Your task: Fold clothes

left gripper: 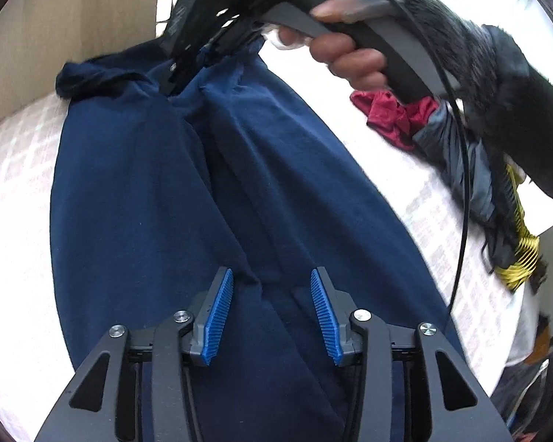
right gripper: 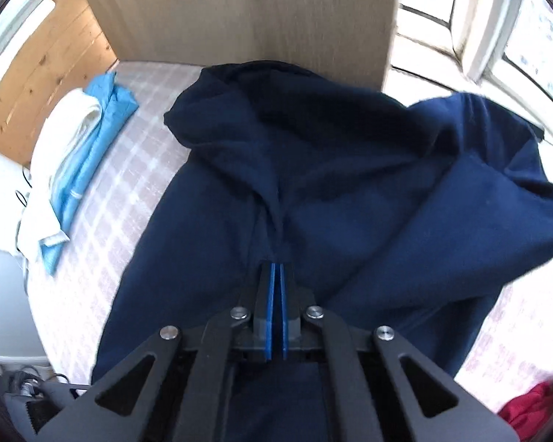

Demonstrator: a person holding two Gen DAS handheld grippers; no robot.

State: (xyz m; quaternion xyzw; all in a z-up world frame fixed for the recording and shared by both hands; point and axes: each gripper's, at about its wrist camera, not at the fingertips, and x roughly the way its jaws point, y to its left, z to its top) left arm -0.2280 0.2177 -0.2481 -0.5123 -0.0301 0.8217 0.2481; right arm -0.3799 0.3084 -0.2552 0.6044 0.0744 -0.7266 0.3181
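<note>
A navy blue garment (left gripper: 147,191) lies spread on the pale checked bed cover (left gripper: 14,169). My left gripper (left gripper: 272,276) is open just above the near part of the cloth, its blue pads apart with nothing between them. My right gripper (right gripper: 277,269) is shut on a ridge of the navy garment (right gripper: 368,202) and pulls it up into a tent. In the left wrist view the right gripper (left gripper: 173,73) pinches the far end of the cloth, held by a hand.
A red garment (left gripper: 387,114), a grey one (left gripper: 457,158) and a yellow-black one (left gripper: 520,254) lie heaped at the right. Folded white and light blue clothes (right gripper: 73,154) sit at the left. A beige headboard (right gripper: 239,11) stands behind the bed.
</note>
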